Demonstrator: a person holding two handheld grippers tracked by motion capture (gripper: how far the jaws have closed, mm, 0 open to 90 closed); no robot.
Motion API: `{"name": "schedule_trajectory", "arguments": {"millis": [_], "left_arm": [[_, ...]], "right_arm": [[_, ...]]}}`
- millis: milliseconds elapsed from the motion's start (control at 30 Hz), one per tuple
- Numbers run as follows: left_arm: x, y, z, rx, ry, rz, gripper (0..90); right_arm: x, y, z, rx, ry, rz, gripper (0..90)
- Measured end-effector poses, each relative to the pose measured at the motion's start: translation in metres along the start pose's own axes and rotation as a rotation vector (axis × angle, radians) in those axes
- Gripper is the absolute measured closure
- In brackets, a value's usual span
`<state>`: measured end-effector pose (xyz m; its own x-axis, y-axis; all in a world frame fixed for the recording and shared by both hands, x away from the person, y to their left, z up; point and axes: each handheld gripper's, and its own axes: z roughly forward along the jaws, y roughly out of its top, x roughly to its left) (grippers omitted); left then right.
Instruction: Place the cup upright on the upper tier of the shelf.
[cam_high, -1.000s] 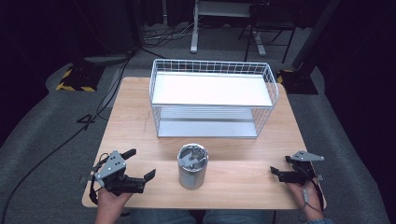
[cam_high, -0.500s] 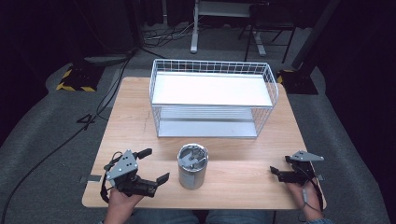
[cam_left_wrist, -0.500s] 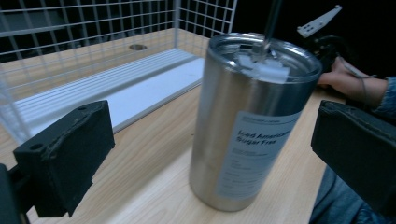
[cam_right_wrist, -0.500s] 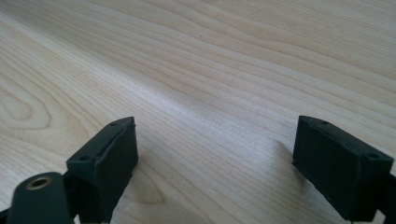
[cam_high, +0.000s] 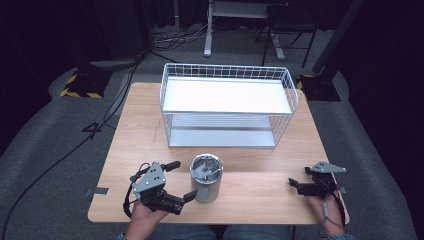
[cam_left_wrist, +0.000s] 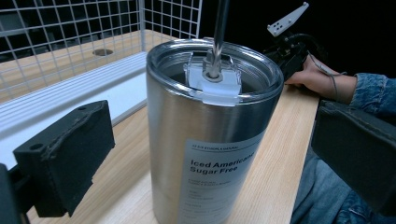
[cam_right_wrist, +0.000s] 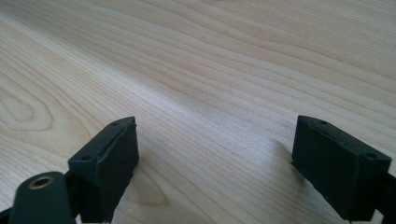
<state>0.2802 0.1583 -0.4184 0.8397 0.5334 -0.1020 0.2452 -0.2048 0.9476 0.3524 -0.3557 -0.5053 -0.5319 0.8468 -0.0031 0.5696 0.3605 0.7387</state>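
A stainless steel tumbler (cam_high: 206, 180) with a clear lid and a metal straw stands upright near the table's front edge. Its label reads "Iced Americano Sugar Free" in the left gripper view, where the tumbler (cam_left_wrist: 210, 140) sits close between the two black pads. My left gripper (cam_high: 183, 179) is open, with one jaw on each side of the tumbler; whether a pad touches it I cannot tell. My right gripper (cam_high: 299, 179) rests low at the front right, open, far from the tumbler. Between the right gripper (cam_right_wrist: 215, 158) jaws there is just bare wood.
A white wire basket (cam_high: 227, 67) with a white shelf stands at the back middle of the wooden table (cam_high: 270, 200). Its mesh (cam_left_wrist: 70, 42) is just behind the tumbler. The other hand and its gripper (cam_left_wrist: 289, 46) are beyond the tumbler. Cables and stands lie on the floor behind.
My left gripper has slid right from the front left corner until its jaws straddle the tumbler. The right gripper and the tumbler have stayed put.
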Motion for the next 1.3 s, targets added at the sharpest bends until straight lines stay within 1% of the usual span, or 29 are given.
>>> {"name": "schedule_trajectory", "arguments": {"millis": [133,233,433,533,767,1100,1300], "left_arm": [[-0.001,-0.002,0.008,-0.002,0.004,-0.005,0.0],[-0.003,-0.003,0.014,0.003,0.016,0.006,0.0],[-0.003,-0.005,0.024,-0.005,0.022,-0.006,0.0],[-0.004,-0.006,0.031,0.004,0.031,-0.012,0.0],[-0.006,-0.007,0.047,0.034,0.035,0.01,0.0],[-0.005,-0.008,0.061,0.022,0.04,0.017,0.0],[-0.006,-0.01,0.067,0.023,0.057,0.041,0.0]], "right_arm": [[0.0,0.0,0.0,0.0,0.0,-0.001,15.0],[0.0,0.0,0.0,-0.001,0.0,-0.001,15.0],[0.0,0.0,0.0,0.0,0.0,-0.001,15.0],[0.0,0.0,0.0,-0.001,-0.002,-0.001,15.2],[0.0,0.0,0.0,-0.001,0.0,-0.002,15.2],[0.0,0.0,0.0,-0.001,-0.001,-0.002,15.2],[0.0,0.0,0.0,-0.002,-0.003,-0.001,15.4]]}}
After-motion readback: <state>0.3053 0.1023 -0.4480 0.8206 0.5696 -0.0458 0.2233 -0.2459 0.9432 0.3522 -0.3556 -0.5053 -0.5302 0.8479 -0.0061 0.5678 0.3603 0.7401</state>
